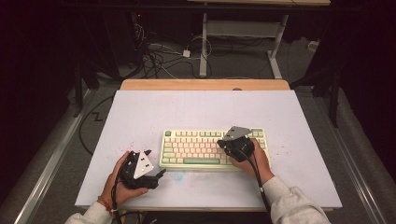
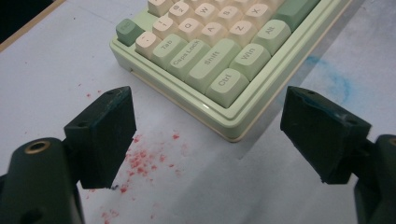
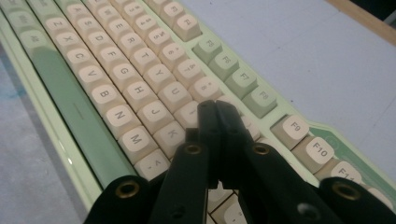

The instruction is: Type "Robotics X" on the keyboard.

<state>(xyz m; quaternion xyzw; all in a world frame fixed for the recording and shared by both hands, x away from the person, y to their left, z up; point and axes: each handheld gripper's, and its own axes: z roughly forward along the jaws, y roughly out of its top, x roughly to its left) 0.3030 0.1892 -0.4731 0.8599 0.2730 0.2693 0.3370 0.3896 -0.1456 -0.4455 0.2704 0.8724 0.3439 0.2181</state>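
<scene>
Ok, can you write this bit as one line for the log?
right gripper: shut, over keyboard keys | left gripper: open, beside keyboard's left end | table: red specks

Dim room, dark walls. Grey floor (image 1: pixel 56 154) with tangled cables (image 1: pixel 156 58). White-legged table frame (image 1: pixel 243 32) behind. Pale desk (image 1: pixel 140 107), wooden far edge, red speckles.
</scene>
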